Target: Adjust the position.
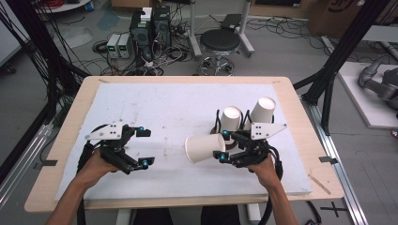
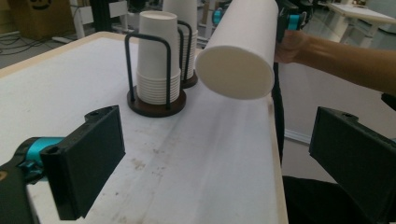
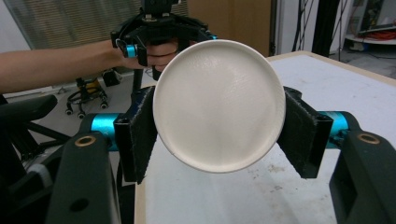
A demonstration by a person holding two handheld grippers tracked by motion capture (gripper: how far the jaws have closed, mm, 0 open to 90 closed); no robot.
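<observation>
Nearest to me are my two forearms, coming up from the near edge of the worktop (image 1: pixel 65 140), each hand carrying a tool. My right tool (image 1: pixel 224 146) is clamped on a white paper cup (image 1: pixel 204 148): in the right gripper view its two black padded jaws press against opposite sides of the cup (image 3: pixel 219 105), whose round flat bottom faces the camera. From above, that cup lies on its side in the grip, held level and pointing toward my left, clear of the white mat (image 1: pixel 164 108) that covers the worktop.

My left tool (image 1: pixel 146 147) holds nothing; its jaws stand wide apart, with bare mat between them in the left gripper view. It sits near the left part of the mat, well apart from the cup, and its jaws point across at my right hand. From there the held cup (image 2: pixel 240 51) shows slanted above the mat, bottom toward the camera.

Just behind my right tool stand two dark wire cup holders on round bases. The nearer holder (image 2: pixel 156 100) carries a stack of upturned paper cups (image 2: pixel 156 60), the second stack (image 1: pixel 263 110) sitting just beside it to the right in the high view. Both stacks rest on the right half of the mat.
</observation>
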